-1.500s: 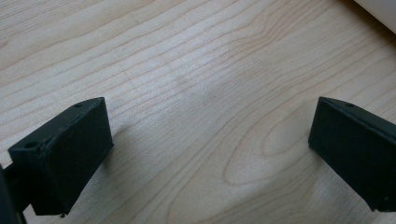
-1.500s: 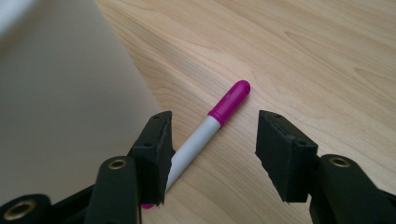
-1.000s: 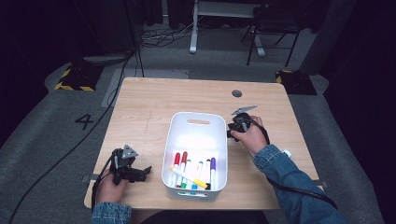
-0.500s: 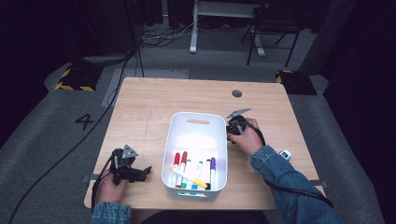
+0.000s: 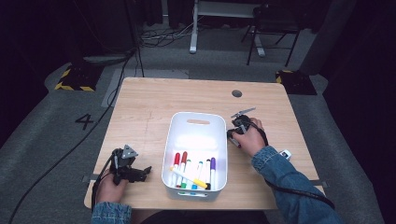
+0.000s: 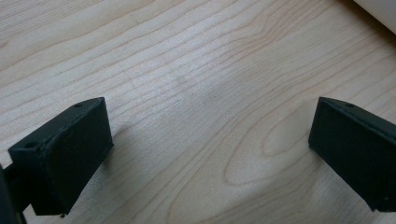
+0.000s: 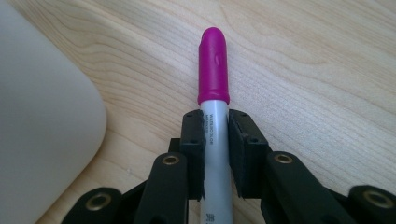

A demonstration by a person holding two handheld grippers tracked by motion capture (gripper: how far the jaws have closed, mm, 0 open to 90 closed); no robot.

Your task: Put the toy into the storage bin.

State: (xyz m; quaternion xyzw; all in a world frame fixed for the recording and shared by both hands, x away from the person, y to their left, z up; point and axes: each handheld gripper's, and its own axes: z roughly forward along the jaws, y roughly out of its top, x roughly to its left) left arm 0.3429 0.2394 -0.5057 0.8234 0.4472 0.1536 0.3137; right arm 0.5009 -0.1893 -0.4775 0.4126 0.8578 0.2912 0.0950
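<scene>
**A:** What was in the right tongs?

**B:** My right gripper (image 7: 215, 135) had just been closing, and its pads clamped a marker (image 7: 214, 79) between them. Grey round barrel with small print, smooth magenta cap with a rounded tip. Long axis ran along the jaws, cap pointing out past them, close over the table (image 5: 154, 100).

**A:** Where on the table?

**B:** Right of the white bin (image 5: 196, 135), just beside its far-right corner. My right hand (image 5: 250, 137) covered most of it in the high view.

**A:** Surfaces?

**B:** Tabletop was pale wood with visible grain, matte. Bin was smooth plastic with rounded corners and a slot handle at the far wall. Several capped markers (image 5: 194, 170) lay at its near end, mostly pointing near-far, with a yellow-capped one crosswise on top.

**A:** Left side?

**B:** My left gripper (image 5: 140, 171) sat at the near-left of the table, jaws wide, bare wood between the blocky black pads (image 6: 65, 149).

**A:** Change from a second ago?

**B:** Right jaws went from open around the barrel to tight. Right hand shifted slightly nearer. Left stayed put.
</scene>
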